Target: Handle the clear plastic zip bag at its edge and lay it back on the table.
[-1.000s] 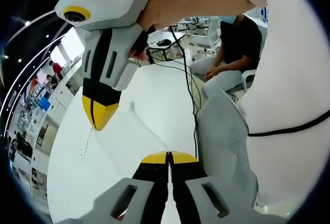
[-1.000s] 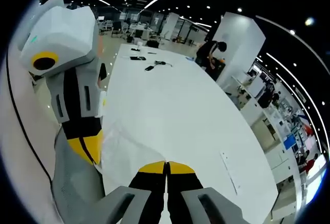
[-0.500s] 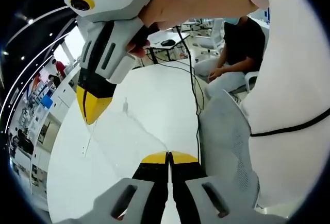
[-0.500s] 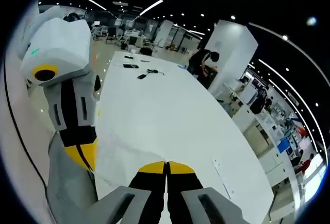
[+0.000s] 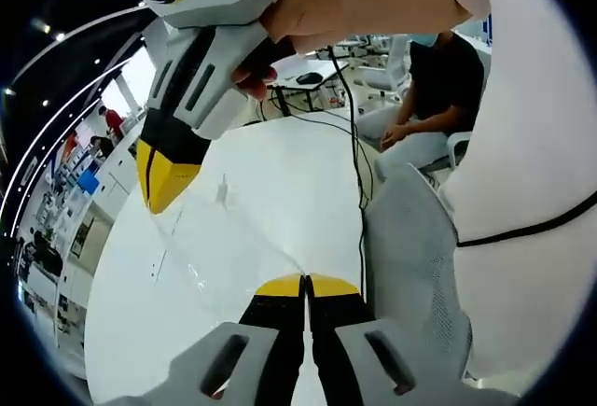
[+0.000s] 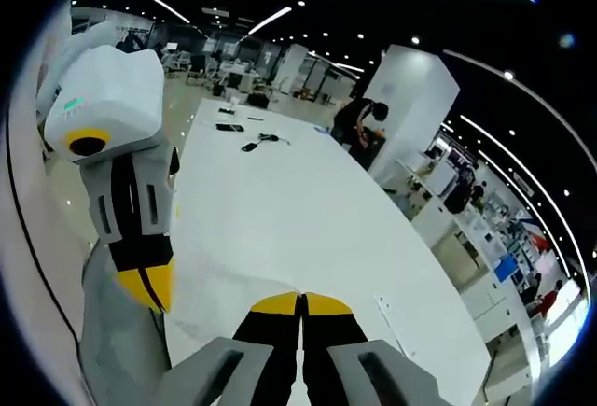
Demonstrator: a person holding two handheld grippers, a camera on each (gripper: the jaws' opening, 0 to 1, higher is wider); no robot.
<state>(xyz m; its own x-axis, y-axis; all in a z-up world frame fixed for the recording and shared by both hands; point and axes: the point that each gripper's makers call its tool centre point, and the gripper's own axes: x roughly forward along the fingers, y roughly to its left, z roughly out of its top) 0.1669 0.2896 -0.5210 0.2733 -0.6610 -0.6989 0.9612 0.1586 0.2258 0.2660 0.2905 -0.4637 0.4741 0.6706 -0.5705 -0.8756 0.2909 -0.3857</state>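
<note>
A clear zip bag (image 5: 244, 238) hangs stretched between two hand-held grippers above a long white table (image 5: 308, 168), each gripper pinching one edge of the film. In the left gripper view, the left gripper (image 5: 305, 284) has its yellow-tipped jaws pressed together with the bag's edge running into them, while the right gripper (image 5: 160, 182), held in a person's hand (image 5: 297, 16), comes in from above with its tips closed on the far edge. The right gripper view shows the same hold from the other side: its own jaws (image 6: 300, 302) meet on the film, and the left gripper (image 6: 147, 287) stands at the left with its tips shut on the bag (image 6: 229, 280). The plastic looks taut and raised, its lower part seemingly near the tabletop, though whether any of it touches cannot be told. Judged from this, the edge grasp is done and the laying down is not: the bag has yet to be lowered flat and both sets of jaws opened. A seated person (image 5: 424, 89), a black cable (image 5: 353, 159) and a mesh chair (image 5: 415, 266) sit beyond
</note>
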